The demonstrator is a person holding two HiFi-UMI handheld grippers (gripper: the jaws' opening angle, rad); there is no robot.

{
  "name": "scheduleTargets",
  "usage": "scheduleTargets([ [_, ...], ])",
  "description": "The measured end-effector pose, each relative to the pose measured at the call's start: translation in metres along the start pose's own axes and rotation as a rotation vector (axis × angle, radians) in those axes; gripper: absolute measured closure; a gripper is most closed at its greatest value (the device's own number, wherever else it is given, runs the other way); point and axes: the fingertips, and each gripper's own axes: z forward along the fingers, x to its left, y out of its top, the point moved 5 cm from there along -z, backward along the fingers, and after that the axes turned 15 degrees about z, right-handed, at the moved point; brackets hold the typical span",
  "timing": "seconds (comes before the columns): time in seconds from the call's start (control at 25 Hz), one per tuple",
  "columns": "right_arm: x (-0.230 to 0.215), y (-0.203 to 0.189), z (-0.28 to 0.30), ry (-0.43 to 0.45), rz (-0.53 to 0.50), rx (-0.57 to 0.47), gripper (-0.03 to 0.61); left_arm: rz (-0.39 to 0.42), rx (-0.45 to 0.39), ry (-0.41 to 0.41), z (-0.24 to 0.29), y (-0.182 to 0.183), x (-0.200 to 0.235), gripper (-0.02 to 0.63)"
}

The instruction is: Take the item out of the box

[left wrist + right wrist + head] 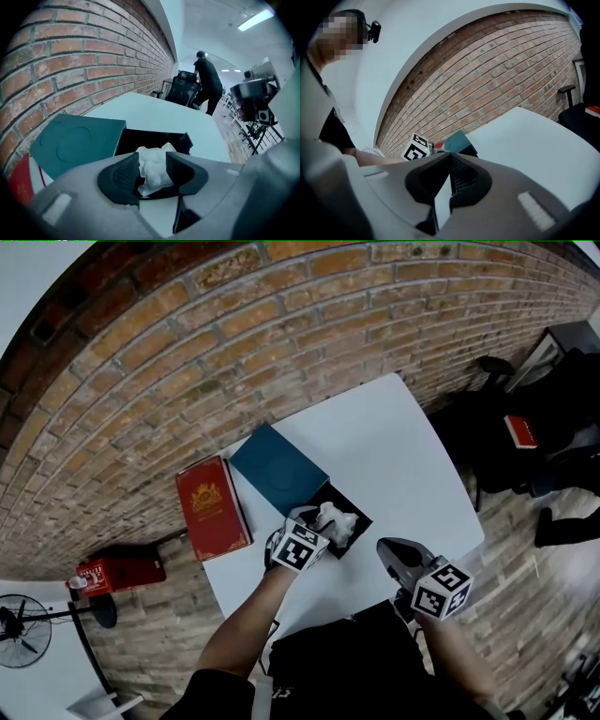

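Observation:
An open black box stands on the white table, with crumpled white packing paper bulging out of it. Its teal lid lies against the box's far-left side. My left gripper is at the box's near edge. In the left gripper view its jaws stand apart on either side of the white paper, without squeezing it, and the black box and teal lid lie beyond. My right gripper hovers near the table's front edge, right of the box, with its tips together and nothing held.
A red book-like case lies on the table left of the lid. The brick wall runs behind. On the floor are a red object and a fan. A black chair stands right of the table. A person stands far off.

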Motion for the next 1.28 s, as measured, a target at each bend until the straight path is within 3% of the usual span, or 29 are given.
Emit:
scheduleTargets([
  [0.2, -0.005, -0.002, -0.005, -0.011, 0.005, 0.007, 0.578, 0.085, 0.076, -0.007, 0.019, -0.001, -0.005, 0.4],
  [0.44, -0.009, 0.002, -0.012, -0.024, 0.003, 0.004, 0.578, 0.105, 0.145, -0.046, 0.033, 0.0, -0.01, 0.354],
  [0.76, -0.003, 0.005, -0.008, -0.016, 0.005, 0.011, 0.578, 0.261, 0.25, -0.02, 0.035, 0.007, -0.018, 0.304],
  [1.04, -0.001, 0.004, -0.009, -0.011, 0.02, 0.006, 0.578, 0.177, 0.24, -0.11, 0.039, 0.003, -0.032, 0.304],
  [1.28, 0.0, 0.002, -0.012, -0.013, 0.031, -0.006, 0.578, 0.232, 0.245, -0.11, 0.044, 0.006, -0.038, 0.304],
])
